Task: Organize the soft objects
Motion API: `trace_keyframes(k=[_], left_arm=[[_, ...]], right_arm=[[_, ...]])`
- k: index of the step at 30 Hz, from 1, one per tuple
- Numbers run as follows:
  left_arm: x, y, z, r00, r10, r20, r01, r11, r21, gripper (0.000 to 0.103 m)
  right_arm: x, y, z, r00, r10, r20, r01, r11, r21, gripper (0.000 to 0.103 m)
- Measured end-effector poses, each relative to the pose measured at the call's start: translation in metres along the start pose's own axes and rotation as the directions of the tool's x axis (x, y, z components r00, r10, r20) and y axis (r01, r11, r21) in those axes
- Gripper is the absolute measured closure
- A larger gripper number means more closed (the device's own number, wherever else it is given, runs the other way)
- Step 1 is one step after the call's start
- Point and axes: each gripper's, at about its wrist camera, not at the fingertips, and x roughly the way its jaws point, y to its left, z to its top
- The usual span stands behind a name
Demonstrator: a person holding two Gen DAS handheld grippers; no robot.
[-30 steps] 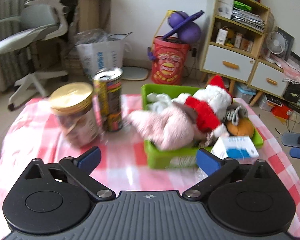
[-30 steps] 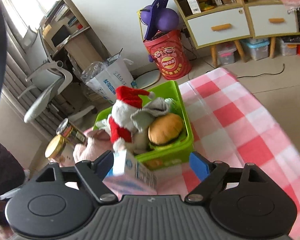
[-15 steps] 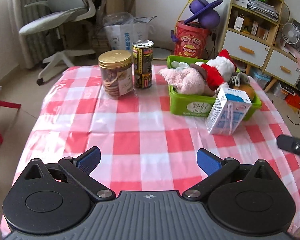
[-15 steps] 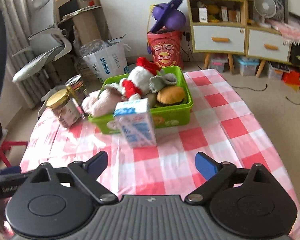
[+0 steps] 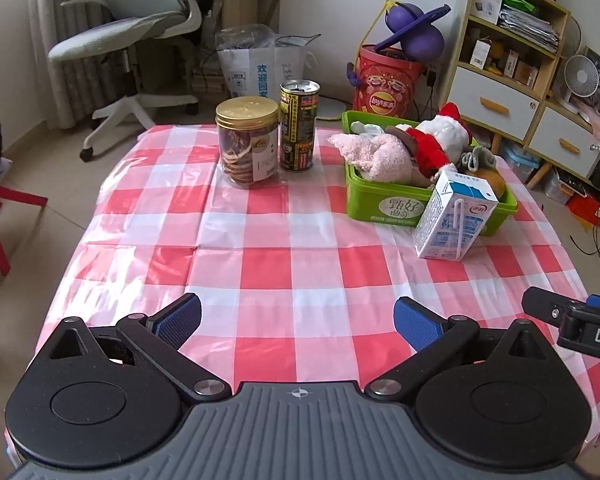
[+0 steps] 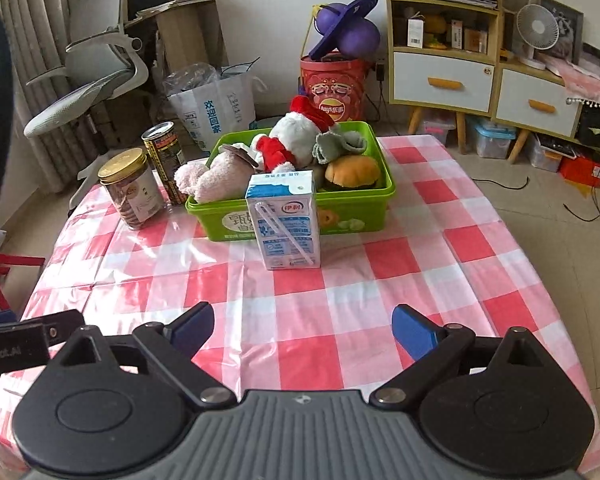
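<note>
Pulled back from the green bin (image 6: 292, 216) since the earlier frames, both grippers. Far ahead now, packed with soft toys (image 6: 296, 148). Milk carton (image 6: 286, 220) upright just in front, nearer the right gripper (image 6: 302, 326), jaws just opened wide, empty. Left gripper (image 5: 298, 318) apart, empty too. "Lay's" on the red tub (image 6: 334, 86); Chinese print on the bin.
</note>
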Motion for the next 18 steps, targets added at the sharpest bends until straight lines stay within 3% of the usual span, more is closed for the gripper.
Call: trace_keyframes(k=[18], left_arm=[[-0.0044, 0.0013, 0.0017, 1.000, -0.002, 0.011, 0.002, 1.000, 0.004, 0.005]], right_arm=[[0.0010, 0.0056, 0.0018, 1.000, -0.003, -0.003, 0.003, 1.000, -0.008, 0.020]])
